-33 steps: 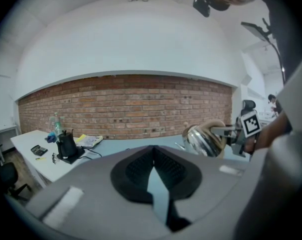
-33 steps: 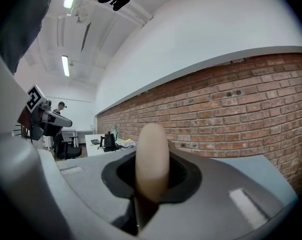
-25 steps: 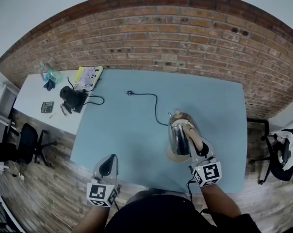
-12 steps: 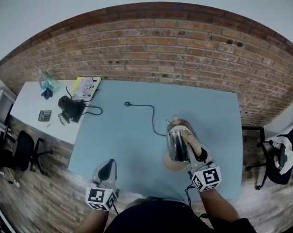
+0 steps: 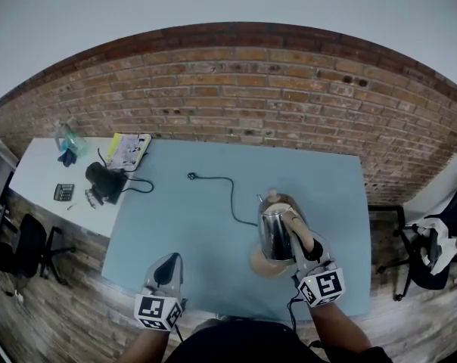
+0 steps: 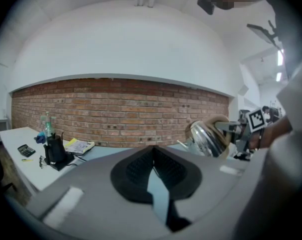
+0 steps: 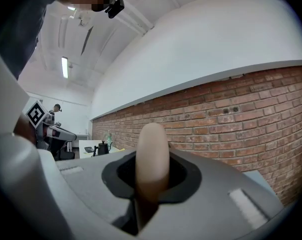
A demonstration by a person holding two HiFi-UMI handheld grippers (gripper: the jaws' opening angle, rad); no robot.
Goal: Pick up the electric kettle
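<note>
Currently: one-hand grip, R side only.
Right gripper [image 5: 303, 240]: jaws pinched on the kettle's curved beige handle [image 7: 152, 164]. The handle fills the gap betw. the pads and stands upright in the right gripper view.
Kettle: polished steel electric kettle [image 5: 276, 231] w/ rounded body. Located over the near-right part of the table, directly ahead of the right gripper.
Base: round tan disc [image 5: 259, 263] on the table, showing at the kettle's lower-left edge. Contact w/ kettle not determinable.
Cord: thin black cable [image 5: 230, 191] runs from the kettle area across the table to a loose plug [image 5: 191, 176].
Left gripper [image 5: 168, 262]: jaws pressed together at the tips, nothing betw. them. Positioned over the near-left table edge, well apart from the kettle.
Table: pale blue rectangular top [image 5: 183, 225], set against a red brick wall [image 5: 236, 89].
Side desk: white desk [image 5: 39, 172] to the left of the table, carrying a calculator [image 5: 62, 193], a black device [image 5: 104, 181] and a yellow booklet [image 5: 128, 150].
</note>
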